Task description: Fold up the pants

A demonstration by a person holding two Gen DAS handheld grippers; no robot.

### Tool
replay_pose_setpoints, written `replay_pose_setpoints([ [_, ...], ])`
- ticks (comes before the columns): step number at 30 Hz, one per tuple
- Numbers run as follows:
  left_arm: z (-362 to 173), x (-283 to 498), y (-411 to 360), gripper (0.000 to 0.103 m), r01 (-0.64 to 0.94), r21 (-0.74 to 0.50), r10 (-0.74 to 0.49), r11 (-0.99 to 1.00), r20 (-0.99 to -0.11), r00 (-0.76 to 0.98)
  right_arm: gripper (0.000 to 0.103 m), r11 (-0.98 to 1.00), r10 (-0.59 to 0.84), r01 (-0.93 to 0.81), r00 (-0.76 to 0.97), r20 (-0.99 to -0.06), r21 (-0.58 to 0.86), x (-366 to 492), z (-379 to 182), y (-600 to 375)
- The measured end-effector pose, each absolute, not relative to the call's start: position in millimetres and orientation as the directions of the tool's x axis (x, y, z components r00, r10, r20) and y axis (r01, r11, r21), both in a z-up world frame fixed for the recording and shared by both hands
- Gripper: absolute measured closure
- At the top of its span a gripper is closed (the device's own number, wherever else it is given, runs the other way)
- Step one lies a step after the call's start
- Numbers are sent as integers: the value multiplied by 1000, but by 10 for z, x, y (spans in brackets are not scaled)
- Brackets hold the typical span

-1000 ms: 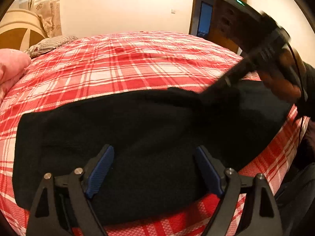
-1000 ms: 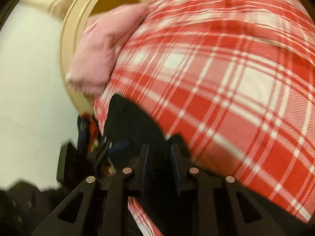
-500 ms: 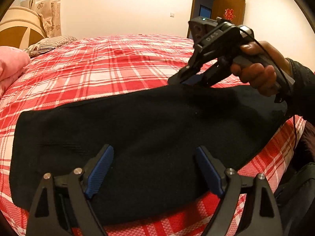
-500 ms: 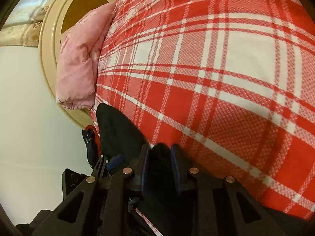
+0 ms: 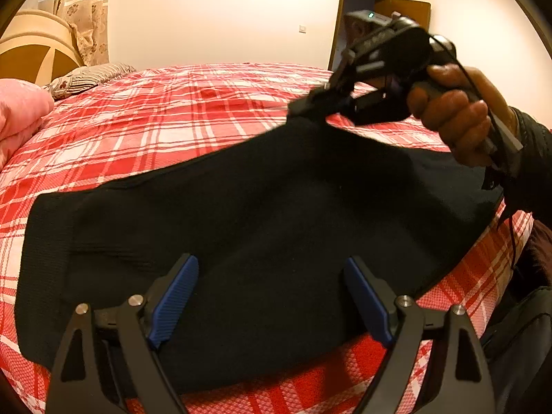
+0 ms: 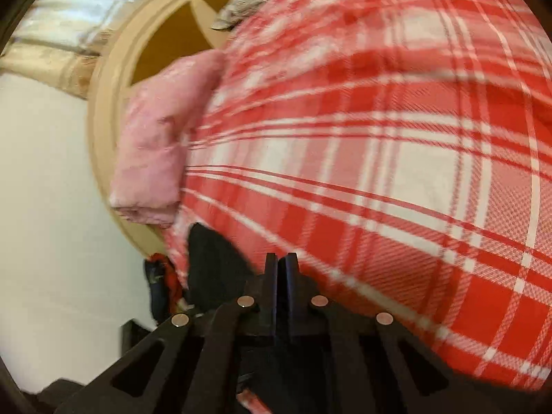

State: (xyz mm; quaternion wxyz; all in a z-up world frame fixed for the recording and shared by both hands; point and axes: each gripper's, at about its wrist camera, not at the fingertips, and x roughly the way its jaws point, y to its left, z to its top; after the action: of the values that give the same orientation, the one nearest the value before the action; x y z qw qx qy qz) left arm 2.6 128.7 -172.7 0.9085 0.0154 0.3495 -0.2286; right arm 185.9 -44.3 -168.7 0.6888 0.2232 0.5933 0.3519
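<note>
Right tool (image 5: pixel 303 105) pinching black pants (image 5: pixel 262 214) far edge; left tool (image 5: pixel 272 296) wide.

A wide bed (image 5: pixel 193 110) under a red and white checked cover fills the room. Its rounded tan headboard (image 5: pixel 31 51) stands beside flowered curtains (image 5: pixel 86 10). Cream walls (image 5: pixel 220 13) glow in warm light, and a brown door (image 5: pixel 407 8) stands open.

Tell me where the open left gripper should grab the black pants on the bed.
Probably the near edge of the black pants, just below the open left gripper. Come from the bed's near side, low: the cloth lies flat on the plaid bedspread, so only an edge offers a pinch.
</note>
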Motion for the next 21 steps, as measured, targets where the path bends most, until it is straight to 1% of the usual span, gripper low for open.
replay_pose_setpoints([
  [3, -1737, 23, 1283, 14, 425, -128, -402, 896, -642, 653, 99, 658, 746, -193, 38, -665, 728, 1877, -1868, -459],
  [5, -1737, 15, 1269, 14, 425, -117, -394, 898, -644, 655, 99, 646, 753, -209, 15, -658, 734, 1859, -1912, -430],
  [6, -1732, 10, 1268, 14, 423, -117, -393, 898, -645, 655, 99, 646, 754, -205, 19, -657, 736, 1852, -1909, -462],
  [7, -1726, 11, 1267, 14, 420, -118, -391, 900, -648, 654, 96, 646, 754, -206, 22, -656, 735, 1836, -1887, -485],
  [9, -1702, 18, 1271, 14, 413, -124, -388, 902, -653, 651, 94, 651, 747, -246, 41, -663, 718, 1755, -1770, -531],
  [10, -1685, 23, 1274, 14, 408, -134, -390, 903, -655, 647, 87, 668, 731, -269, 60, -680, 694, 1699, -1691, -591],
  [11, -1664, 27, 1276, 14, 404, -144, -393, 903, -657, 644, 75, 681, 717, -294, 79, -693, 671, 1617, -1607, -660],
  [13, -1617, 21, 1271, 14, 405, -155, -401, 901, -654, 642, 63, 693, 705, -317, 112, -700, 647, 1475, -1472, -840],
  [18, -1535, 11, 1133, 14, 444, -157, -433, 882, -641, 634, 63, 769, 632, -298, 216, -745, 566, 1109, -1286, -1446],
  [21, -1537, 6, 958, 14, 491, -132, -450, 861, -648, 614, 63, 808, 587, -245, 242, -773, 536, 971, -1342, -1772],
])
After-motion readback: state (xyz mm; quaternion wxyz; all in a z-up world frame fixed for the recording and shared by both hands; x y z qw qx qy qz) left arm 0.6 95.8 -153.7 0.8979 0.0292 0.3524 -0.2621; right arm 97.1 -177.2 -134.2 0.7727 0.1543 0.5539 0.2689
